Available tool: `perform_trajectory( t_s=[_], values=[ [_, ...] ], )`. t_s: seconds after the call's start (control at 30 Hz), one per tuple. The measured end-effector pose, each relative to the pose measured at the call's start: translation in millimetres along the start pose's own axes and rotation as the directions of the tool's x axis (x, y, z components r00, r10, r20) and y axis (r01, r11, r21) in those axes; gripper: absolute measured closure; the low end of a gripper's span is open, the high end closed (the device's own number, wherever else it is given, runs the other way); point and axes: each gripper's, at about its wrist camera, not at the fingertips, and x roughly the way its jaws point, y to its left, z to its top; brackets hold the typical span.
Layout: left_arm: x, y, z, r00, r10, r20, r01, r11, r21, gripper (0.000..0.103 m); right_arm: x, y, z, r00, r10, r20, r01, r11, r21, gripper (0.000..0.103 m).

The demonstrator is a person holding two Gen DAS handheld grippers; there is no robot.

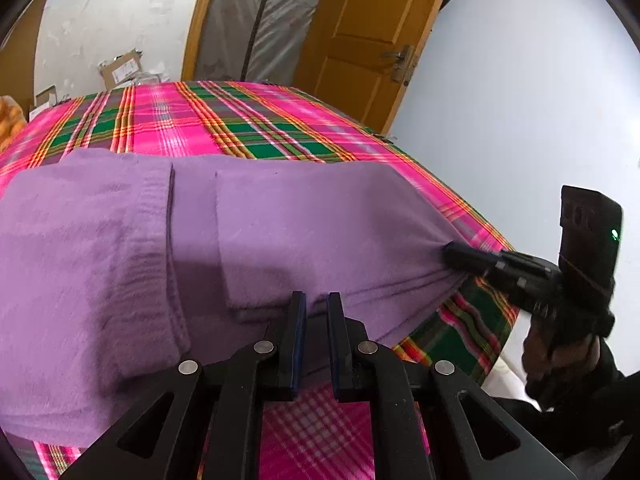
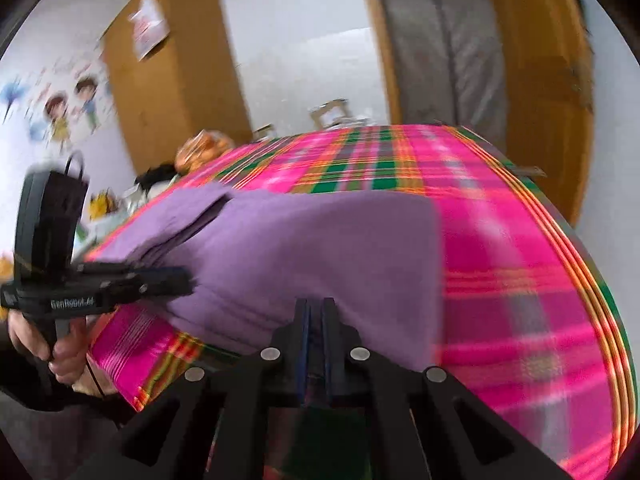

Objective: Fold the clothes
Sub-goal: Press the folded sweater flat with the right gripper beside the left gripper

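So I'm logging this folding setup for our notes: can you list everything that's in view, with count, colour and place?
purple garment: one, lying partly folded on the near part of the bed.
plaid cover: one, pink, green and orange, spread over the bed.
door: one, brown wood, open behind the bed.
wardrobe: one, brown, by the left wall, a paper stuck on it.
cartoon stickers: several, coloured, on the left wall.
cardboard boxes: a few, beyond the bed's far end.
left gripper: black, shut on the garment's near edge.
right gripper: black, shut on the garment's near edge.
hand: one, holding the left gripper's handle.
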Motion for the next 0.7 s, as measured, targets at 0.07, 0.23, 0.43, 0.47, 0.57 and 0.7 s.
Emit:
perform_trajectory(
  t_s=[0.07,0.23,0.43,0.47,0.57,0.7],
  values=[
    [-1,1,0,1.000,-0.001,-0.004,0.001,1.000,0.001,0.092,-7,-17,0,1.000,-0.008,0.007,0.007,0.998,0.057,0.100],
    [-7,4,8,1.000,0.003,0.015,-0.003,1.000,-0.012,0.092,-17,-40,9,0.995,-0.093,0.031,0.088,0.987,0.132,0.095],
    [-1,15,17,0.999,0.037,0.015,-0.036,0.998,-0.053,0.092,-2,-29,18,1.000,-0.023,0.015,0.021,0.996,0.092,0.095],
    [-1,15,15,0.999,0.037,0.011,-0.036,0.998,-0.049,0.093,0,-26,16,1.000,-0.017,-0.001,0.017,0.997,0.071,0.094],
    [-3,16,12,1.000,0.031,0.005,-0.031,0.999,-0.043,0.092,3,-21,13,0.999,0.019,-0.044,-0.018,1.000,0.024,0.093],
    [-4,19,15,1.000,0.026,0.006,-0.026,0.998,-0.060,0.092,-3,-12,11,0.997,0.053,-0.056,-0.055,0.998,-0.042,0.093]
  ],
)
